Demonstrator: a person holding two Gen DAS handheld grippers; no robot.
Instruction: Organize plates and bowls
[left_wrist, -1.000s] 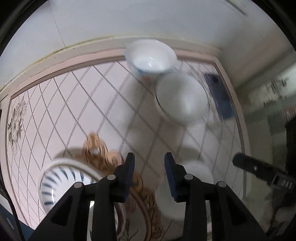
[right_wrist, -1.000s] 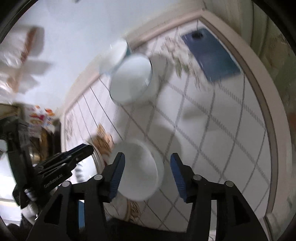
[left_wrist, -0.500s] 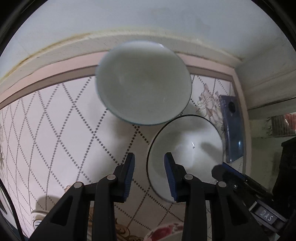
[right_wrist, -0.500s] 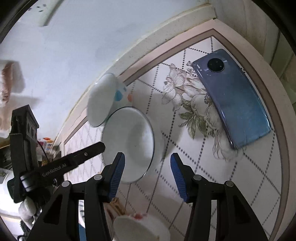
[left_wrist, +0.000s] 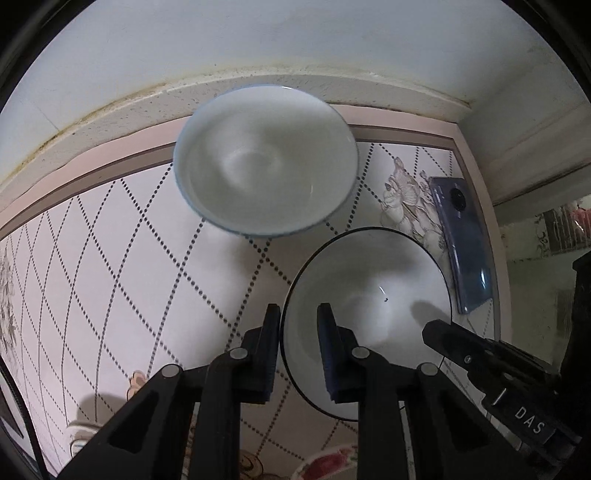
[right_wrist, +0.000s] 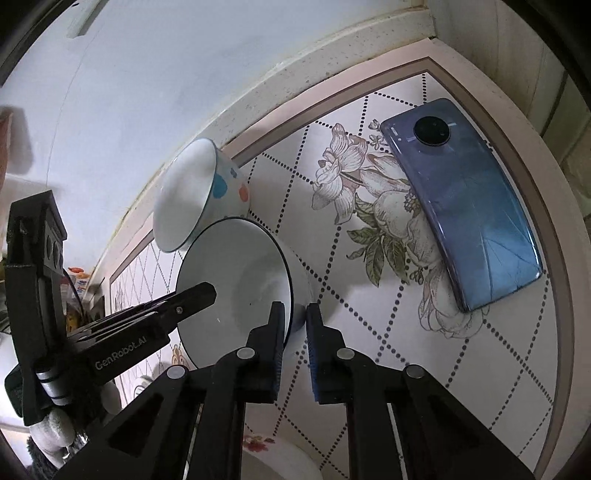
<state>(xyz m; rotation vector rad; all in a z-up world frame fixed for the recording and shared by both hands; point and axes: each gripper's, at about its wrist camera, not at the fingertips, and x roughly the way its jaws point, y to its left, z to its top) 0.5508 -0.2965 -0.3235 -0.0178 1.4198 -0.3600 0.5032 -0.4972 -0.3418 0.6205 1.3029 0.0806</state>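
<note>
Your left gripper (left_wrist: 298, 341): jaws narrowly parted, straddling near-left rim of black-rimmed bowl (left_wrist: 384, 288), one finger outside, one inside. Your right gripper (right_wrist: 295, 334): jaws almost closed, pinching same bowl's right rim. Both angled down, converging from opposite sides. Contact of left pads unclear.

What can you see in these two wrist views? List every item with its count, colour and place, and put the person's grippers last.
Dark-rimmed bowl: one, white, near the table's right corner.
Dotted bowl: one, white with blue and orange dots, by the wall.
Phone: one, blue-purple, face down at the right edge.
Tablecloth: one, pale pink, diamond and flower print.
Left gripper: black, straddling the dark-rimmed bowl's rim.
Right gripper: black, pinching the rim's opposite side.
</note>
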